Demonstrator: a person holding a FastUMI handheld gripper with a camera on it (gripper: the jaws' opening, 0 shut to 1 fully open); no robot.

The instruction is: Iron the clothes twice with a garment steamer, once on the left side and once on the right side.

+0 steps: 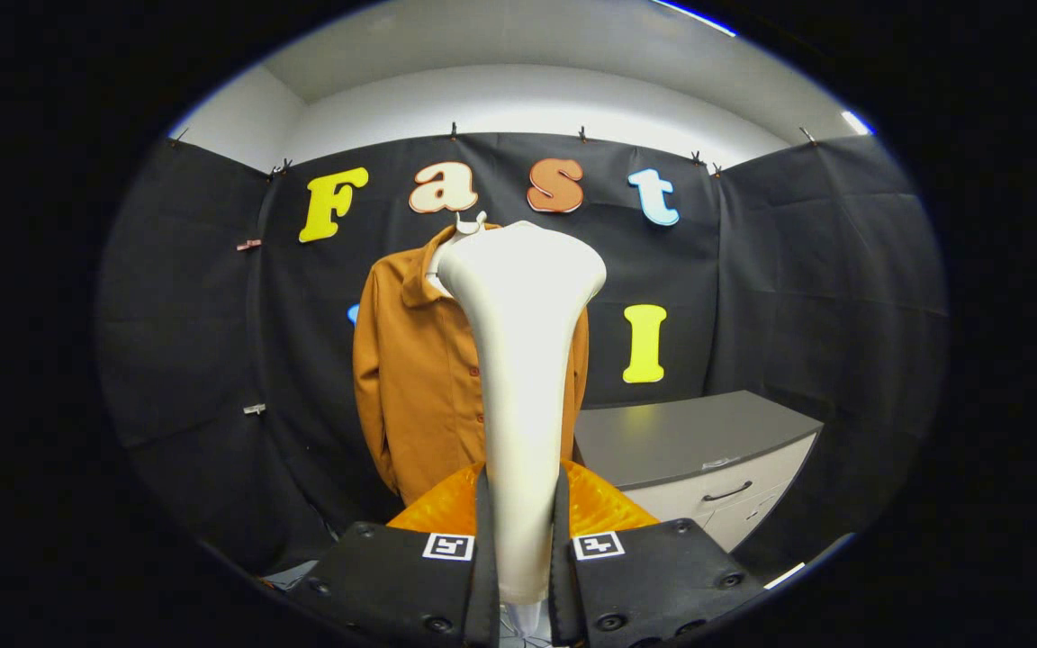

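Two fingers of my gripper (522, 549) press on the narrow handle of the white garment steamer (522, 360) from either side in the gripper view, so the jaws are closed on it and the head stands upright just ahead of me. Beyond it the orange shirt (415, 378) hangs on a hanger against the booth wall, apart from the steamer head and left of the grey cabinet (689, 441). I judge the risks to be the smooth handle slipping or twisting in this thin grip, and the wide head hiding the shirt's middle, so I could misjudge contact or drift off the side I mean to steam.
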